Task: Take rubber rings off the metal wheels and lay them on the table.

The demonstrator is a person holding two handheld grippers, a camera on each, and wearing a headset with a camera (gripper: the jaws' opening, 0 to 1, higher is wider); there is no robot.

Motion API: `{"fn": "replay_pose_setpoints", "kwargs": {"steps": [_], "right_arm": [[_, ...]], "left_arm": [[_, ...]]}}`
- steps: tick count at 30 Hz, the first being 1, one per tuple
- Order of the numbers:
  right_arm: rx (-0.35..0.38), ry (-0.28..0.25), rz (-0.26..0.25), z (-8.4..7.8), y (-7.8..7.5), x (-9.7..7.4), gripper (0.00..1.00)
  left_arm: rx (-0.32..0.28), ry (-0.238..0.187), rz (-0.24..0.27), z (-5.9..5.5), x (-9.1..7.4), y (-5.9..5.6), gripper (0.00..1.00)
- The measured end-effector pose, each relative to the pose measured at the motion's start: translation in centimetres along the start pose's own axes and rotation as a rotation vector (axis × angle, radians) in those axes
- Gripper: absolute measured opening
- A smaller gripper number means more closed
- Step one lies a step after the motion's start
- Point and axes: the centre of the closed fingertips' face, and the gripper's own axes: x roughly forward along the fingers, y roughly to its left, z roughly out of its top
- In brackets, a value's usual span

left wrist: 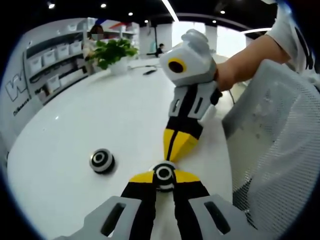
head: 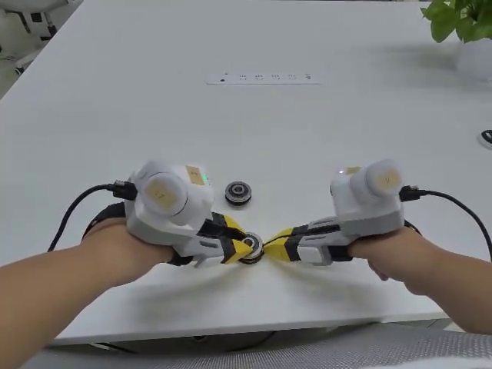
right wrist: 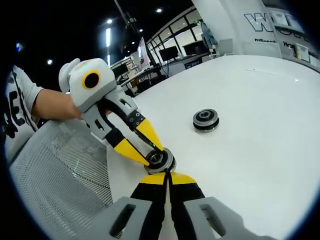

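Observation:
Near the table's front edge, a small metal wheel (head: 251,247) with a black rubber ring is held between the yellow tips of my left gripper (head: 247,247), which is shut on it (left wrist: 164,175). My right gripper (head: 268,247) comes in from the other side. Its jaws are closed together at the wheel's rim (right wrist: 159,160), and they seem to pinch the edge of the rubber ring. The right gripper (right wrist: 169,176) meets the left gripper (right wrist: 154,154) tip to tip. A second wheel (head: 238,193) with its ring on lies flat on the white table (head: 115,115), just beyond the grippers.
A white power strip (head: 263,78) lies far back at the table's middle. A green plant (head: 461,19) stands at the back right corner. Black cables trail from both grippers. A grey mesh chair (left wrist: 270,130) sits just off the front edge.

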Motion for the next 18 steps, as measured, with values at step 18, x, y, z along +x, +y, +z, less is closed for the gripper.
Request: {"fn": "replay_pose_setpoints", "kwargs": {"steps": [18], "right_arm": [[0.091,0.001,-0.010,0.34,0.64,-0.29,0.00]], "left_arm": [[0.003,0.015,0.004,0.07,0.10,-0.01,0.12]]}}
